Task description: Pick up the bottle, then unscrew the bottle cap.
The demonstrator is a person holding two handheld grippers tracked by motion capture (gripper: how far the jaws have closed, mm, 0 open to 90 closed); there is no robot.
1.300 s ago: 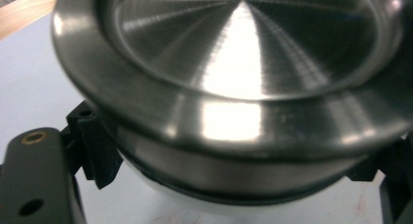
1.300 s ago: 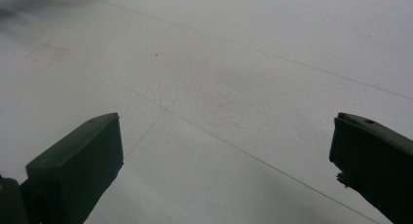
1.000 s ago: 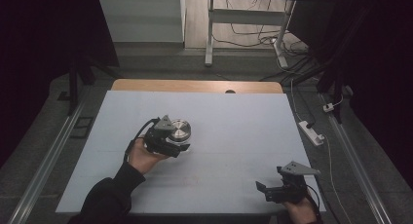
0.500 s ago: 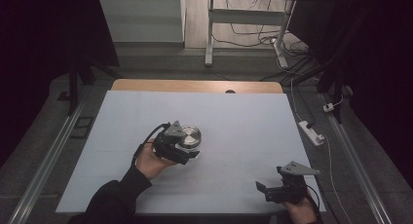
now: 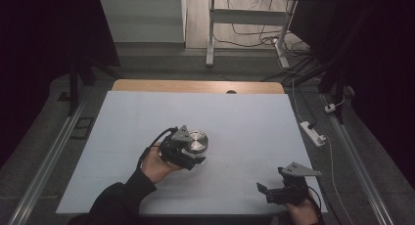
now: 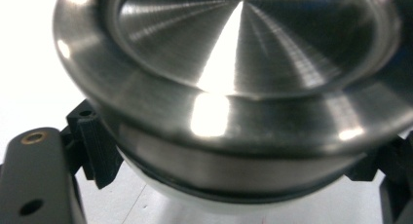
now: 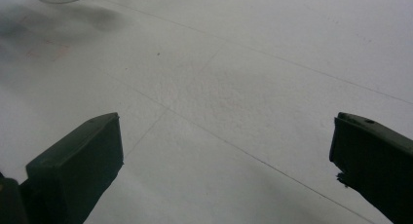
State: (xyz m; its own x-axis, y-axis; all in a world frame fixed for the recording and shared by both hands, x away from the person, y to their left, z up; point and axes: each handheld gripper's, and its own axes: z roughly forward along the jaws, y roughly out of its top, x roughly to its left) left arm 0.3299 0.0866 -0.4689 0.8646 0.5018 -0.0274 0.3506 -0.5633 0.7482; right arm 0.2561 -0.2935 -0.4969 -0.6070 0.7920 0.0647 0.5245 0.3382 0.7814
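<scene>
While left claw point(image 5: 192, 155) clamps steel-lidded jar point(image 6: 234, 87) (contents hidden).

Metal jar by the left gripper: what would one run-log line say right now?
left gripper: shut on metal-lidded jar | right gripper: open, nothing between jaws | table: white sheet

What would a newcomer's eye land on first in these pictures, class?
The shiny round metal lid, clamped between the left gripper's jaws near the middle of the pale table. Next, the right gripper at the table's near right corner, its jaws wide apart over bare surface.
</scene>
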